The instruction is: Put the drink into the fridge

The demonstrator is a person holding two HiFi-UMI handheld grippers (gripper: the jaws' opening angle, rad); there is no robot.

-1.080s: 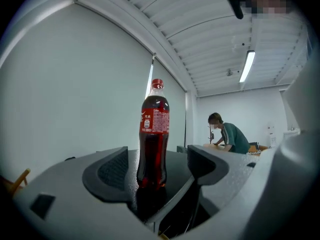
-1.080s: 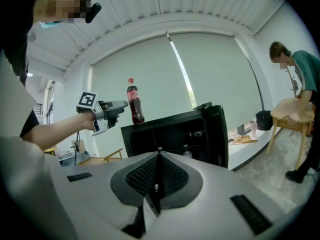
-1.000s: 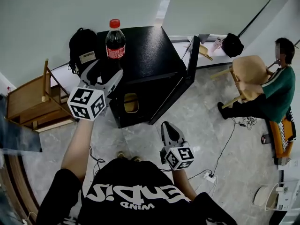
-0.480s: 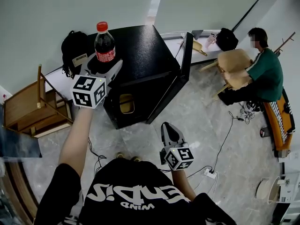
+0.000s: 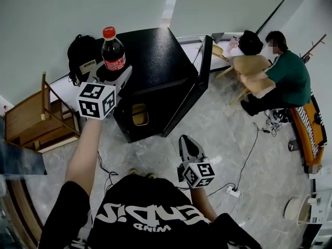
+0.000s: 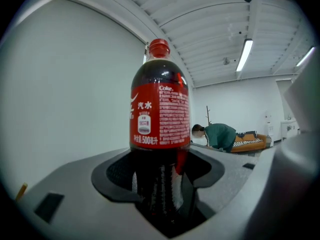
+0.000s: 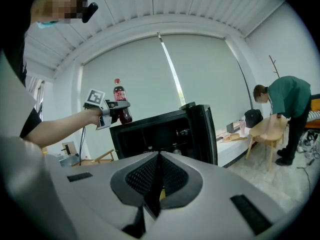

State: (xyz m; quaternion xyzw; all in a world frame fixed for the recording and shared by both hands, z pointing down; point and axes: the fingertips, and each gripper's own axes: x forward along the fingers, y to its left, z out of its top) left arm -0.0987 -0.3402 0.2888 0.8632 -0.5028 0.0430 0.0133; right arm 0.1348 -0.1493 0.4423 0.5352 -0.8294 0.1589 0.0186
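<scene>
Left gripper view: left gripper [image 6: 160,194] fingers [image 6: 117,176], just closing, clamped low on cola bottle [image 6: 160,109] at fridge [image 5: 155,56] top's left edge; top-heavy tipping risked if lifted. Right gripper [image 7: 156,184] clenched, empty.

The bottle [image 5: 113,53] is glossy plastic, the fridge [image 5: 155,61] matt black, the chair [image 5: 31,119] bare wood, the floor [image 5: 233,134] smooth stone.

Pale grey marbled tile floor [image 5: 228,134]. Standing on it at 12 o'clock, a black box-shaped fridge [image 5: 155,61], door open; at 9 o'clock, a brown wooden frame of slats [image 5: 36,121]; at 4 o'clock, a white power strip [image 5: 231,193]. Upright on the fridge's flat top, at its 10 o'clock corner, a red-capped dark cola bottle [image 5: 113,51].
</scene>
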